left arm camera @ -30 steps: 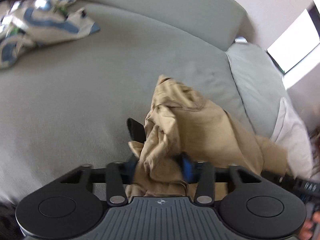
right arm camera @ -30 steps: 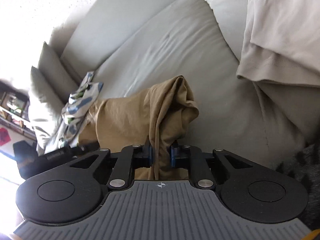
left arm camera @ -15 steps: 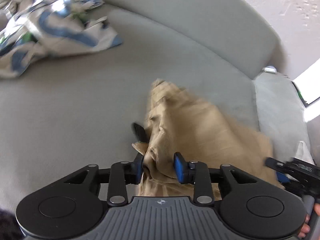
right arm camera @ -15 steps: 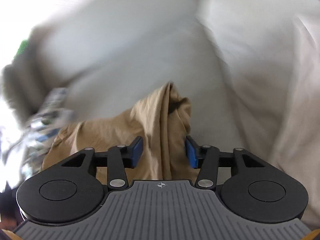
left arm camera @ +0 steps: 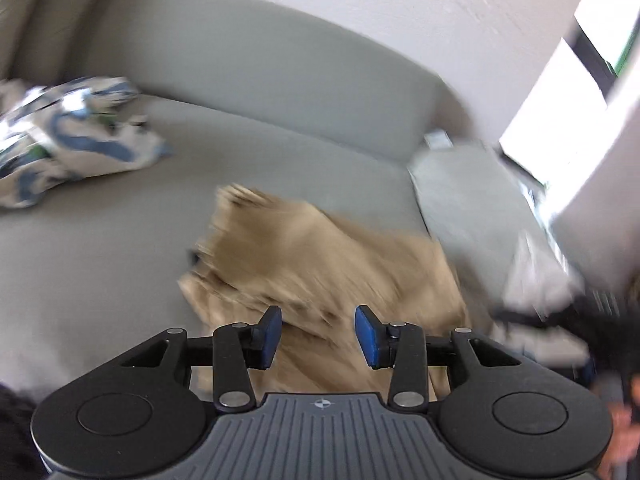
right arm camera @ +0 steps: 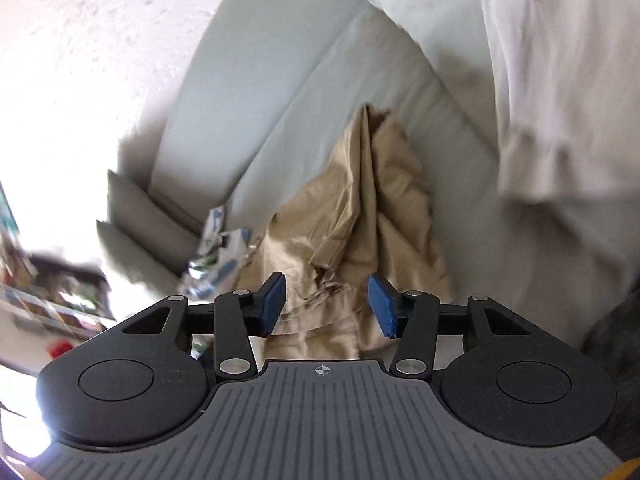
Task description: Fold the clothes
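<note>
Both claws let go since a second ago: left claw [left arm camera: 318, 336] and right claw [right arm camera: 326, 304] spread, tan garment [right arm camera: 360, 216] crumpled on sofa [left arm camera: 100, 260]

Grey sofa [left arm camera: 280, 92], grey cushion [left arm camera: 468, 200] at its end, bright window [left arm camera: 560, 120].

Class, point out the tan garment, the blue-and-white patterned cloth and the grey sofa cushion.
tan garment [right arm camera: 360, 216], right wrist view, on its crumpled middle.
blue-and-white patterned cloth [left arm camera: 76, 136], left wrist view, on its centre.
grey sofa cushion [left arm camera: 96, 248], left wrist view, on bare seat.
</note>
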`<act>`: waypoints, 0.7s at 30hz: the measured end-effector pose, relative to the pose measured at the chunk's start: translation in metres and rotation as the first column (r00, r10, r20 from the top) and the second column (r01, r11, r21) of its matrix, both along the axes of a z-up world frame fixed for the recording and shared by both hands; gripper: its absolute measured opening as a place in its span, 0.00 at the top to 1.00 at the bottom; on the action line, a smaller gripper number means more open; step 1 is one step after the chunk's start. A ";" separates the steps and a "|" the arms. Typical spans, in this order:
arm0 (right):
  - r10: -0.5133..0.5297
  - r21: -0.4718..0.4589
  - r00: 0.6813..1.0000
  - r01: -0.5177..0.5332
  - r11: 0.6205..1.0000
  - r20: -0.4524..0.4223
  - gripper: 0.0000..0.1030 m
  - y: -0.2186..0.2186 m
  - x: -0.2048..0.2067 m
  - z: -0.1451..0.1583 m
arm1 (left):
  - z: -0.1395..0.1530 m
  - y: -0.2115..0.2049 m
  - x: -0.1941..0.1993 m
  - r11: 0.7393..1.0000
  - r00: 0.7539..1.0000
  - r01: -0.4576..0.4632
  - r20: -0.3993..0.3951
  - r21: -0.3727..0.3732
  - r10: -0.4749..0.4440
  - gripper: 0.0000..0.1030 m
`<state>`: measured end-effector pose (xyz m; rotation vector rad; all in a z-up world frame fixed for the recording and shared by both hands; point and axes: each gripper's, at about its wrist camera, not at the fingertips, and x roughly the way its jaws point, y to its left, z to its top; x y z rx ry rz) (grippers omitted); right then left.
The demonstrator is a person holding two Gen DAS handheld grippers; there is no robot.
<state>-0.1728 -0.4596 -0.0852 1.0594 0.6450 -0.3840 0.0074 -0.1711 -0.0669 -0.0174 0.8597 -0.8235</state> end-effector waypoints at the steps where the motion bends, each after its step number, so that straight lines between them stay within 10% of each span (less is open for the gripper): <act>1: -0.005 0.024 1.000 0.005 1.000 0.006 0.46 0.001 0.001 -0.003 | -0.006 -0.008 -0.004 0.999 1.000 0.021 -0.004 0.029 -0.021 0.63; 10: -0.052 0.225 0.997 0.039 0.974 0.053 0.30 0.006 0.013 -0.023 | -0.041 -0.021 -0.011 0.992 0.999 0.042 -0.022 0.122 -0.040 0.67; 15: -0.078 0.216 0.995 0.063 0.974 0.060 0.44 0.011 0.019 -0.012 | -0.043 -0.019 -0.011 0.993 0.999 0.044 -0.025 0.114 -0.041 0.67; 21: -0.028 0.158 0.998 0.019 0.987 0.053 0.38 0.023 0.017 0.002 | -0.045 -0.020 -0.009 0.994 0.998 0.040 -0.043 0.106 -0.035 0.67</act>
